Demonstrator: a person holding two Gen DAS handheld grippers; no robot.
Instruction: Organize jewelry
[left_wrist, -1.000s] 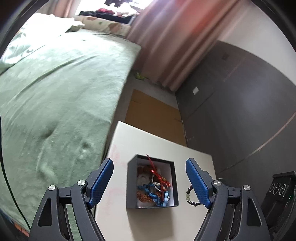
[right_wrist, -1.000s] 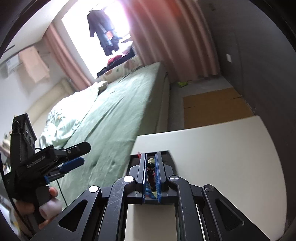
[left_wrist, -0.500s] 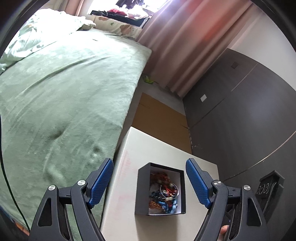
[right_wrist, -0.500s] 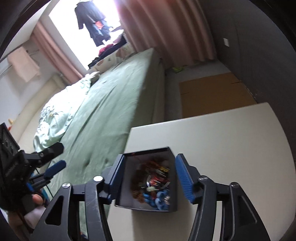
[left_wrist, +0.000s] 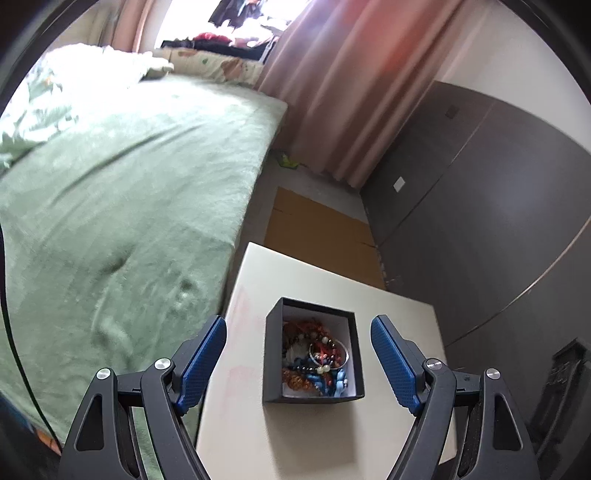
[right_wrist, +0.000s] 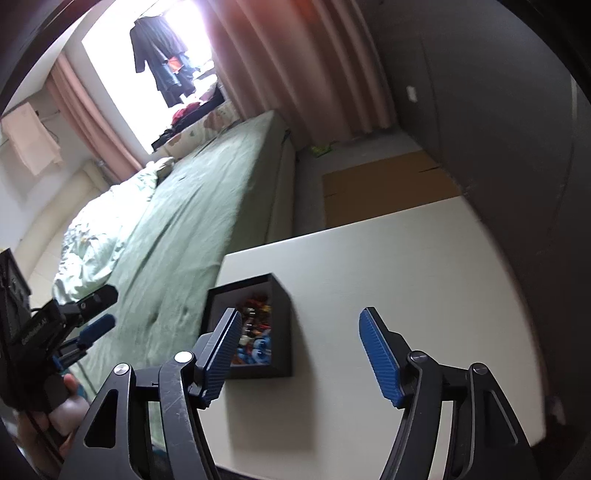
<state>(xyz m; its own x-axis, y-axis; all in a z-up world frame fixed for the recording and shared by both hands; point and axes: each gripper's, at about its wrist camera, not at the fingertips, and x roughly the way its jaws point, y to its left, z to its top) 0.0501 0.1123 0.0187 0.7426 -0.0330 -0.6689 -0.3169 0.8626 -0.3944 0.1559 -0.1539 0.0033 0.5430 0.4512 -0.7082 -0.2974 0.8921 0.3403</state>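
A small black box with a white inside stands on a white table. It holds a tangle of jewelry: orange, red and blue beads and a silver bangle. My left gripper is open and empty, hovering above the box with its jaws wide on either side. In the right wrist view the box sits at the table's left edge. My right gripper is open and empty, to the right of the box, its left finger overlapping the box. The left gripper also shows there, held at far left.
A green bed runs along the table's left side. A dark wardrobe stands to the right. Brown cardboard lies on the floor beyond the table. Pink curtains hang at the back.
My right gripper opened and released a beaded piece into the box, then drew back and to the right. My left gripper rose and the view shifted; the beads beside the box are gone.
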